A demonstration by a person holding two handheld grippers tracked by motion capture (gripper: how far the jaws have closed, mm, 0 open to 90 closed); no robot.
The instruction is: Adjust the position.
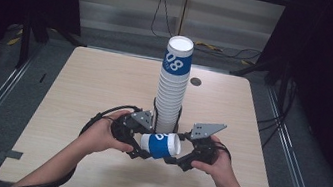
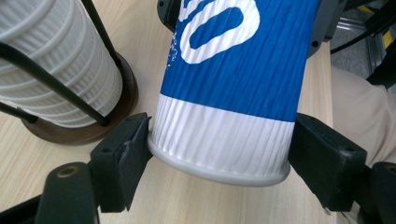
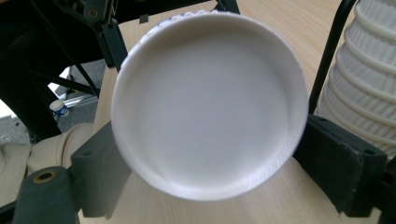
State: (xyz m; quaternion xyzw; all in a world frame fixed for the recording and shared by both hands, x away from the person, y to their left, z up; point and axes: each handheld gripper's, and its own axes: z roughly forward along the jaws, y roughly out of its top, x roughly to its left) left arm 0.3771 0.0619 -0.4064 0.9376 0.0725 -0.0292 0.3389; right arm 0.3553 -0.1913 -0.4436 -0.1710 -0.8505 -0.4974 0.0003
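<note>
Pale wooden tabletop [image 1: 94, 92] — blue-and-white cup [image 1: 161, 145] sideways just before cup stack [image 1: 172, 89], clamped in left gripper [image 1: 139, 142] fingers; right gripper [image 1: 184, 153] fingers open around its mouth.

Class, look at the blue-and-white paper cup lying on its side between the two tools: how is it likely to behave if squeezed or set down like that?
The paper cup is probably light and thin-walled, so a hard squeeze may dent it. Its ribbed sleeve likely aids grip. Laid sideways on the table, its round, tapered body would probably roll in a curve.

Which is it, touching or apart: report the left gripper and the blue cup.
Touching. In the left gripper view, both pads of the left gripper press against the blue cup near its rim.
</note>
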